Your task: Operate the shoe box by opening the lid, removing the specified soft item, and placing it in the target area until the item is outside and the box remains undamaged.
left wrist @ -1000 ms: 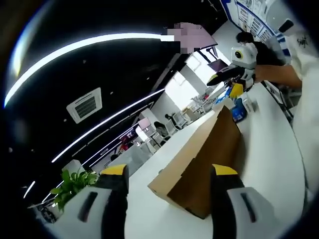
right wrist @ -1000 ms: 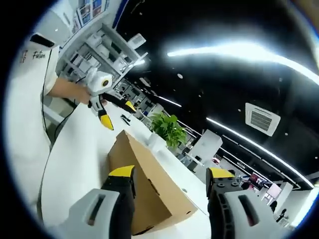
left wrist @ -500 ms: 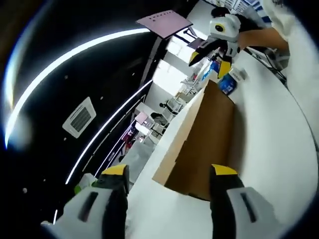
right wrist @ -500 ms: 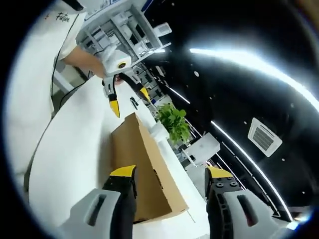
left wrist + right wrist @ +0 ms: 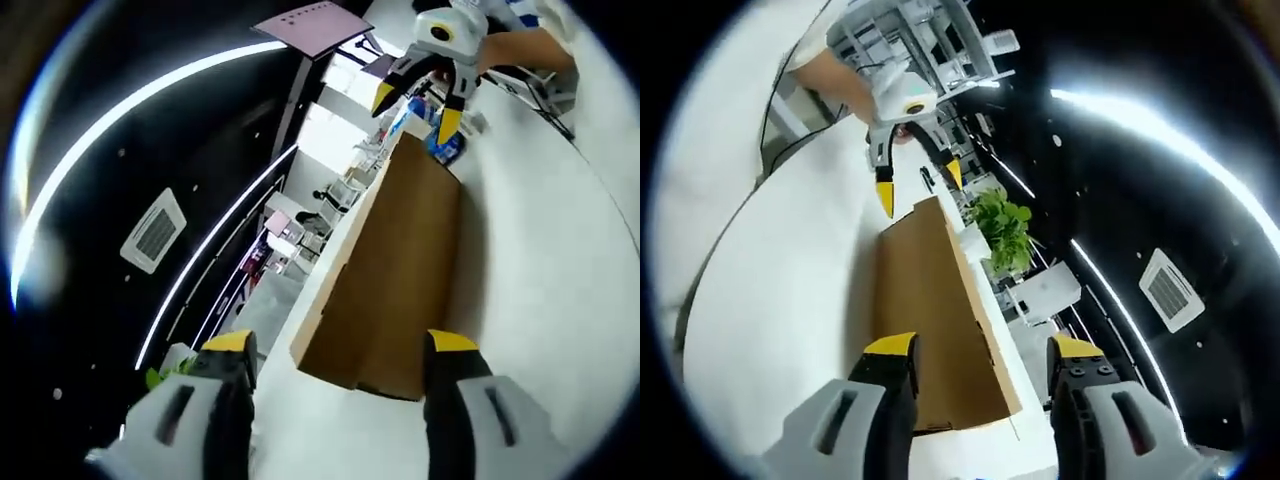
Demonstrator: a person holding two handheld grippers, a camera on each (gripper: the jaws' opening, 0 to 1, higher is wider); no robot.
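A brown cardboard shoe box (image 5: 390, 270) lies on the white table (image 5: 540, 260) with its lid down, lengthwise between my two grippers. My left gripper (image 5: 340, 350) is open at the box's near end, its yellow-tipped jaws apart with nothing between them. At the far end my right gripper (image 5: 417, 112) hangs open, held by a hand (image 5: 520, 45). In the right gripper view the same box (image 5: 930, 320) runs away from my open right gripper (image 5: 983, 348) towards the open left gripper (image 5: 920, 185). No soft item shows.
A blue object (image 5: 445, 145) sits on the table just past the box's far end. A green potted plant (image 5: 1005, 225) stands beside the box. The person's white sleeve (image 5: 730, 120) lies along the table edge. Desks and shelving fill the room behind.
Both cameras have tilted and drawn nearer, so the box looks longer. The box has not moved. Both grippers stay open.
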